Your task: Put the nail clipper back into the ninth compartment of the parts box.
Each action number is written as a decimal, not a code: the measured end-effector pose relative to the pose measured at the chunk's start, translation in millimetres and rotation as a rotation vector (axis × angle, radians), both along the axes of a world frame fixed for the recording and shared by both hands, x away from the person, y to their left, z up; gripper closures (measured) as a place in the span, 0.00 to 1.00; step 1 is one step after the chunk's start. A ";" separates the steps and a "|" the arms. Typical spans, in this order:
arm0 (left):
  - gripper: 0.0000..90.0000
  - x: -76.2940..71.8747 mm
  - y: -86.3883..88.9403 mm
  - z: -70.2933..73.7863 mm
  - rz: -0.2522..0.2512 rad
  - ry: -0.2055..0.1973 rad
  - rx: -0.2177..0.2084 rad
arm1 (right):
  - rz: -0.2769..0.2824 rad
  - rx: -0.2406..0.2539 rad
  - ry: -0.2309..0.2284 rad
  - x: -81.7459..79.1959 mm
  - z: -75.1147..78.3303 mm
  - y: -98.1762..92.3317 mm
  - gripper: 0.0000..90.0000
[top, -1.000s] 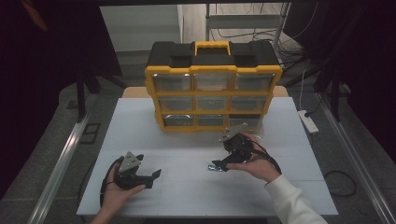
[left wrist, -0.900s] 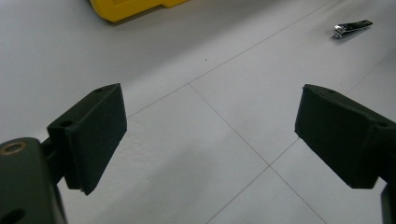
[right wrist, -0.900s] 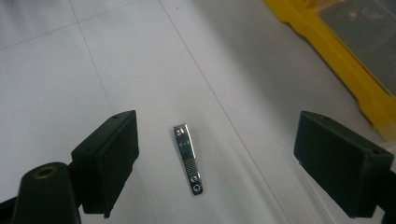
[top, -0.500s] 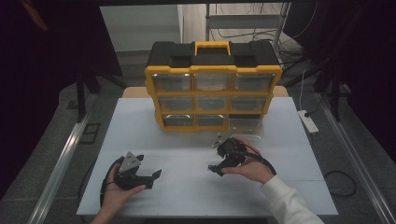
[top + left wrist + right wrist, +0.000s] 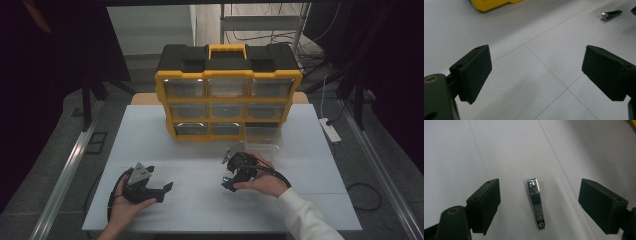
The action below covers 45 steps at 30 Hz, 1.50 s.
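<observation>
A small silver nail clipper (image 5: pixel 536 202) lies flat on the white table (image 5: pixel 150 145); it also appears far off in the left gripper view as the nail clipper (image 5: pixel 611 14). My right gripper (image 5: pixel 539 185) hovers low over it, and its jaws have just been closing a little. They still stand wide on either side of the clipper without touching it. In the high view my right gripper (image 5: pixel 229 184) points down and left at mid-table. My left gripper (image 5: pixel 162 192) rests open near the front left, and my left gripper (image 5: pixel 536 57) has nothing between its jaws.
A yellow and black drawer organizer (image 5: pixel 227 90) stands at the back of the table. Its bottom right clear drawer (image 5: pixel 262 134) is pulled out. A white power strip (image 5: pixel 330 130) lies at the table's right edge.
My right gripper has come down toward the table and nearer the front. The left gripper has stayed put.
</observation>
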<state>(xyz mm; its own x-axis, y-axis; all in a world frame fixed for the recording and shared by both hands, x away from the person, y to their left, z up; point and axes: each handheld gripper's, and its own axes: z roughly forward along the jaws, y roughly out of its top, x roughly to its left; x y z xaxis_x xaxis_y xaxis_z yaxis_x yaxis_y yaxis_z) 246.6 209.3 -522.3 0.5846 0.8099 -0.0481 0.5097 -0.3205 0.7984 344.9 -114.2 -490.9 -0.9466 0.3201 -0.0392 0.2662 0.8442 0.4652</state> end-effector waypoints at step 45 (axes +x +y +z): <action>0.12 -1.0 -1.7 -1.1 -0.022 -0.007 0.018 | 0.103 -0.058 0.015 0.2 -15.8 3.2 0.87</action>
